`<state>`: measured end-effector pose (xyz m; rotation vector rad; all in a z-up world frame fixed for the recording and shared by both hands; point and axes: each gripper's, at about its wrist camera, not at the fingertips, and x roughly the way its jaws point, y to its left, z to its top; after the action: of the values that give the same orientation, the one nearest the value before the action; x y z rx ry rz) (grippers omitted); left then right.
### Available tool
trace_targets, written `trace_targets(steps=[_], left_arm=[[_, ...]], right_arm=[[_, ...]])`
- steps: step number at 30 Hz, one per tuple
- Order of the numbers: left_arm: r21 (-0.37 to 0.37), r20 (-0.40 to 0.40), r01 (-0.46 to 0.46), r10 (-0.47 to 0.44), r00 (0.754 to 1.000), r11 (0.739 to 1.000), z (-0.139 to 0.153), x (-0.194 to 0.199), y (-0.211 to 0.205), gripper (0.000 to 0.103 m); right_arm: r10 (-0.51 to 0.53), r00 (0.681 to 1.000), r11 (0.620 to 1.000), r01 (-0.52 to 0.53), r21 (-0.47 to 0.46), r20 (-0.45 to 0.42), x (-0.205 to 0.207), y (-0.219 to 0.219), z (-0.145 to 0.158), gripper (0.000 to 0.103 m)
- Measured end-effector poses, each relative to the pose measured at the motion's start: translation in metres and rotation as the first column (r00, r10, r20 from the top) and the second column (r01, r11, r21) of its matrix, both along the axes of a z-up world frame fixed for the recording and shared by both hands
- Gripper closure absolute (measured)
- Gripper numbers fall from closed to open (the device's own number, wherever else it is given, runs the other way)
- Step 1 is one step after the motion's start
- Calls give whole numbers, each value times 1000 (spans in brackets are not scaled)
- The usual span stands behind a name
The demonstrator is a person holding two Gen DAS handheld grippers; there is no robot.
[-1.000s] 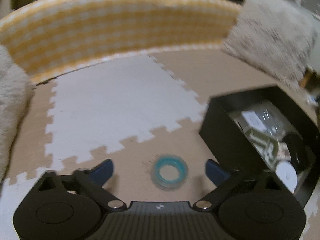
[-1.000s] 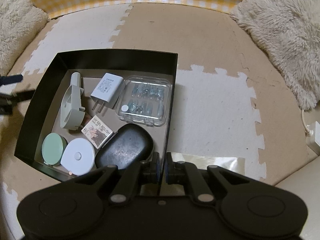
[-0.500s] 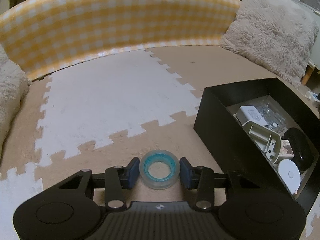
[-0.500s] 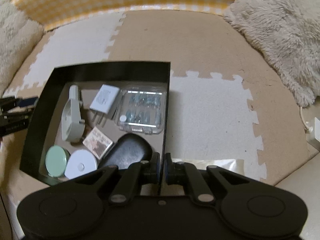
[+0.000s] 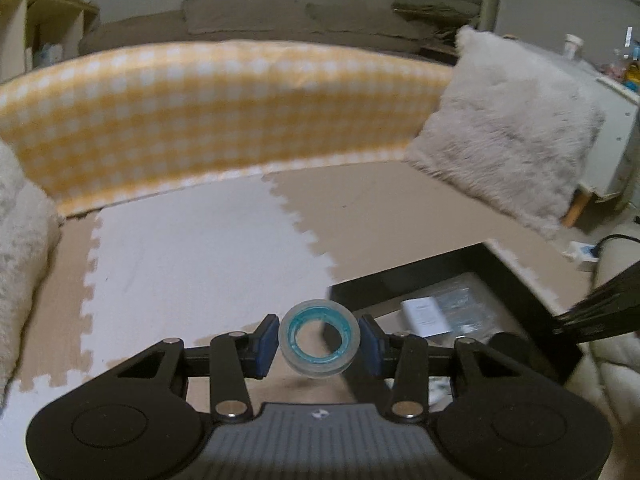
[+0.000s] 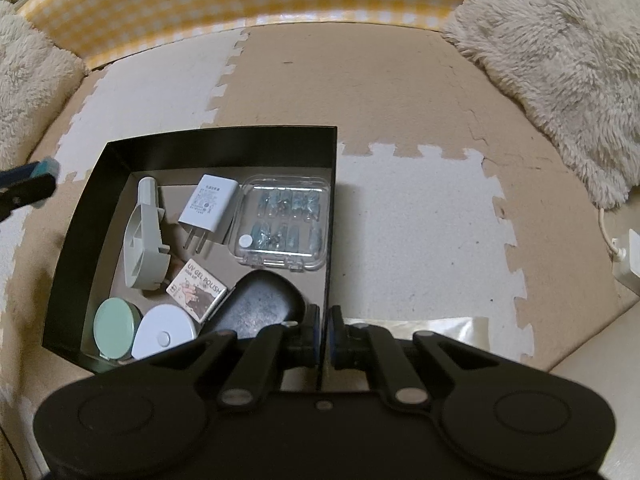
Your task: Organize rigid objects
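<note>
My left gripper point(image 5: 320, 342) is shut on a clear tape roll with a blue core point(image 5: 319, 338) and holds it in the air, left of the black box point(image 5: 404, 280). In the right wrist view my right gripper point(image 6: 323, 338) is shut on the near right wall of the black box point(image 6: 76, 240). The box holds a white charger point(image 6: 208, 208), a clear case of blue pieces point(image 6: 282, 222), a grey plastic part point(image 6: 142, 240), a UV gel polish packet point(image 6: 196, 290), a black case point(image 6: 260, 312), a green tin point(image 6: 116, 328) and a white round tape measure point(image 6: 162, 334). The left gripper's tip point(image 6: 28, 182) shows at the left edge.
The floor is beige and white puzzle mats point(image 6: 400, 216). A yellow checked bumper point(image 5: 224, 116) runs along the back. Fluffy cushions lie at the right point(image 5: 508, 136) and left point(image 6: 28, 92). A shiny sheet point(image 6: 440, 326) lies by my right gripper. A white plug and cable point(image 6: 624, 252) sit far right.
My left gripper closed on the tape roll on the mat, then lifted it and moved toward the black box. My right gripper stayed shut on the box wall.
</note>
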<state>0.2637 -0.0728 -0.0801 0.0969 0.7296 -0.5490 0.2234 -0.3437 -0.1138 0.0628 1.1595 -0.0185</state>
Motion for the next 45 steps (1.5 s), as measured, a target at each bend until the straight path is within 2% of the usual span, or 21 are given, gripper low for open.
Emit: trace_targets(steps=[8, 16, 21, 22, 25, 35, 42, 45], left_arm=[[24, -4, 75, -75, 997, 997, 12, -32, -29, 58], [79, -22, 131, -130, 991, 988, -6, -49, -57, 58], [114, -18, 130, -128, 992, 985, -17, -48, -61, 58], [118, -14, 123, -122, 992, 985, -18, -48, -61, 54], [131, 8, 96, -98, 995, 987, -17, -48, -60, 18], [150, -49, 107, -100, 994, 983, -19, -46, -62, 8], [127, -73, 76, -67, 995, 989, -17, -46, -60, 2], [119, -91, 48, -37, 995, 992, -15, -48, -55, 0]], right_arm=[[-4, 1000, 1000, 4, 7, 1, 0, -1, 0, 99], [-3, 1000, 1000, 2, 11, 1, 0, -2, 0, 99], [-1, 1000, 1000, 1, 9, 1, -1, -1, 0, 99], [-1, 1000, 1000, 1, 8, 1, -1, -1, 0, 99], [0, 1000, 1000, 0, 7, 0, -1, -1, 0, 99], [2, 1000, 1000, -2, 4, 0, 0, -1, 0, 99], [3, 1000, 1000, -3, 0, 0, 0, 0, 0, 98], [18, 1000, 1000, -18, -7, 3, -2, 2, 2, 93]])
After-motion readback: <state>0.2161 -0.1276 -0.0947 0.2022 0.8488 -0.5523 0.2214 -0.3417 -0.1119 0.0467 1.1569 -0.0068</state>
